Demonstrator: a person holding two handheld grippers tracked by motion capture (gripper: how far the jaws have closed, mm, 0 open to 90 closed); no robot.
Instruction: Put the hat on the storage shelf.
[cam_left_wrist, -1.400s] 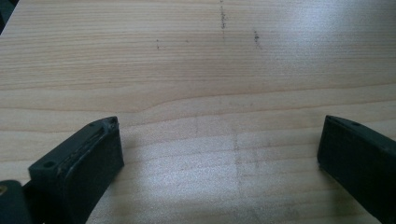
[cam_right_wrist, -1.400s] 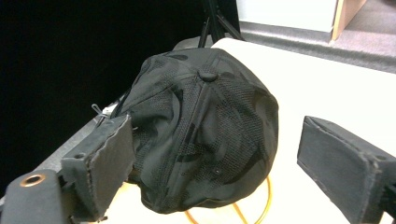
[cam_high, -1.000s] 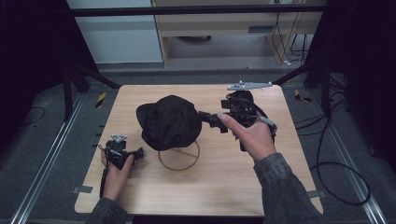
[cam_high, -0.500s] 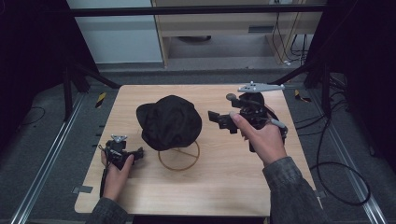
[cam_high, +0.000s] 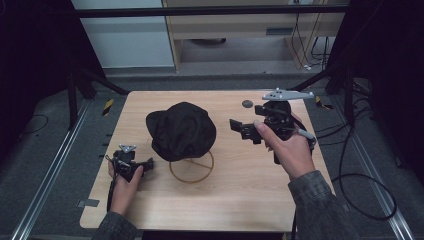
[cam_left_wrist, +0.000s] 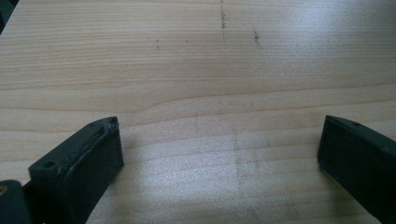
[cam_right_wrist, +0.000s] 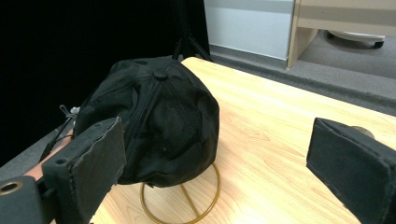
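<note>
A black cap (cam_high: 182, 131) sits on a gold wire stand whose ring base (cam_high: 191, 170) lies on the wooden table (cam_high: 235, 195). My right gripper (cam_high: 239, 130) hovers a short way to the cap's right, jaws pointing at it, open and holding nothing. In the right gripper view the cap (cam_right_wrist: 154, 121) and the ring base (cam_right_wrist: 180, 205) lie ahead of the open right gripper (cam_right_wrist: 217, 135). My left gripper (cam_high: 146, 164) rests low at the table's front left, apart from the cap. The left gripper view has the left gripper (cam_left_wrist: 219, 126) open over bare wood.
A small dark disc (cam_high: 247, 103) lies on the table behind the right gripper. Metal rails (cam_high: 50, 170) run along the floor on both sides. Cables (cam_high: 360, 175) trail on the floor at the right. A cabinet (cam_high: 235, 25) stands beyond the far edge.
My right gripper, touching the cap's right side a second ago, has pulled back to the right and stands apart from it. The left gripper and the cap have stayed put.
</note>
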